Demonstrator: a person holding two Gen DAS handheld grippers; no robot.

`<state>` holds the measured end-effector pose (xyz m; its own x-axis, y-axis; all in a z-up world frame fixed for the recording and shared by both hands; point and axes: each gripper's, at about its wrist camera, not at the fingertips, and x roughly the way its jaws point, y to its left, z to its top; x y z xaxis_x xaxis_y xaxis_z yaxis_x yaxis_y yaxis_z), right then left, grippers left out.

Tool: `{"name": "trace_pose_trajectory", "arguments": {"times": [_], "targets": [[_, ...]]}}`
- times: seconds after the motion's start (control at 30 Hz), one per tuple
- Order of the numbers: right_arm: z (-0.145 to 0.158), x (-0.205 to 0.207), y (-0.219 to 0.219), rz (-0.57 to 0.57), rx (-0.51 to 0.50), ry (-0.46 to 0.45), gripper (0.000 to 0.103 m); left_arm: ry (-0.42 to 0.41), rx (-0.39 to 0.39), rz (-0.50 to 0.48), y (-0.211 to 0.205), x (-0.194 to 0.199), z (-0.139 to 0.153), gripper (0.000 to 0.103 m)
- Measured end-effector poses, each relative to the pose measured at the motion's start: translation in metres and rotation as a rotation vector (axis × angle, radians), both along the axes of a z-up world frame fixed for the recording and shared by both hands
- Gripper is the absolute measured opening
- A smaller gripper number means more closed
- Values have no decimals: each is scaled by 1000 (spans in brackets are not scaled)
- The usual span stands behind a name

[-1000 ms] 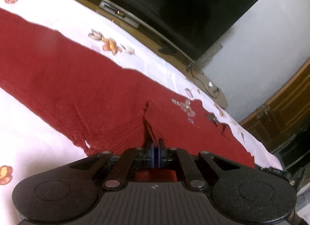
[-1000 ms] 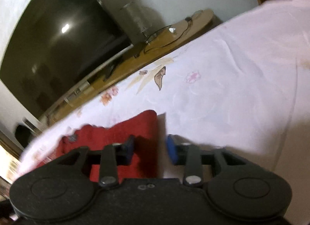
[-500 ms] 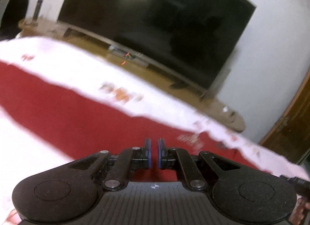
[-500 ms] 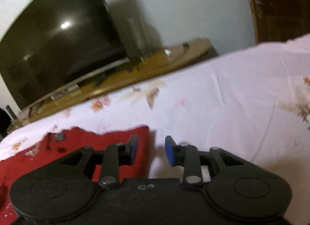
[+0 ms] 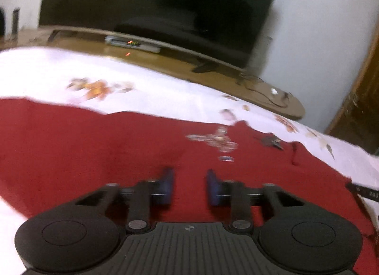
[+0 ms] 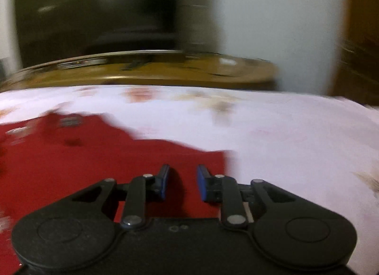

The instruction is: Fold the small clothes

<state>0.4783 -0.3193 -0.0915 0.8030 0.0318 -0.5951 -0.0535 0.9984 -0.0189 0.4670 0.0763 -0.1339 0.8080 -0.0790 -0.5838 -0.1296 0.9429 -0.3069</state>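
A red knitted garment [image 5: 94,147] with a small sparkly motif [image 5: 213,140] lies flat on a white floral bedsheet [image 5: 154,85]. My left gripper [image 5: 189,187] is open and empty above the garment's middle. In the right wrist view the garment [image 6: 71,156] fills the lower left, its edge just right of my right gripper [image 6: 181,181], which is open and empty over the cloth. Both views are motion-blurred.
A large dark TV [image 5: 154,2] stands on a long wooden stand [image 5: 165,61] beyond the bed's far edge, with cables at its right end. A brown wooden door or cabinet [image 5: 360,99] is at the right. White sheet [image 6: 296,144] spreads right of the garment.
My left gripper let go of the red fabric fold and opened wide, and the cloth now lies flat. Both grippers tilted up and swung; the right stayed open, now over the garment's edge.
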Motion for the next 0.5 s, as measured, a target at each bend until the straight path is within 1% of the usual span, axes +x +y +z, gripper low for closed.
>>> {"name": "trace_pose_trajectory", "arguments": {"times": [0.03,0.07,0.1,0.17,0.2,0.23,0.27,0.3,0.33,0.37,0.4,0.5], "targets": [[-2,2,-15,-49,33,13,32,2,-17,-1,6,1,-2,16],[-7,3,-28,-78,68,25,38,2,-25,-6,10,1,-4,16],[-9,2,-34,-66,102,23,39,4,-22,-10,10,2,-3,16],[-7,0,-35,-61,100,24,41,1,-27,-16,10,2,-3,18],[-6,-3,-35,-64,105,22,41,5,-43,-16,11,1,-4,18],[-4,-7,-35,-68,117,21,41,7,-73,-14,15,-3,0,27],[-1,-14,-36,-71,136,13,41,-1,-89,-13,18,-9,2,50],[3,-23,-36,-69,145,1,41,-22,-85,0,21,-16,7,64],[6,-36,-36,-66,151,-17,42,-58,-57,24,25,-29,14,81],[8,-47,-38,-65,155,-24,42,-85,-44,26,33,-41,19,81],[8,-58,-40,-65,162,-22,43,-97,-46,19,44,-52,23,81],[5,-99,-48,-95,193,-5,43,-114,-37,92,90,-85,28,81]]}}
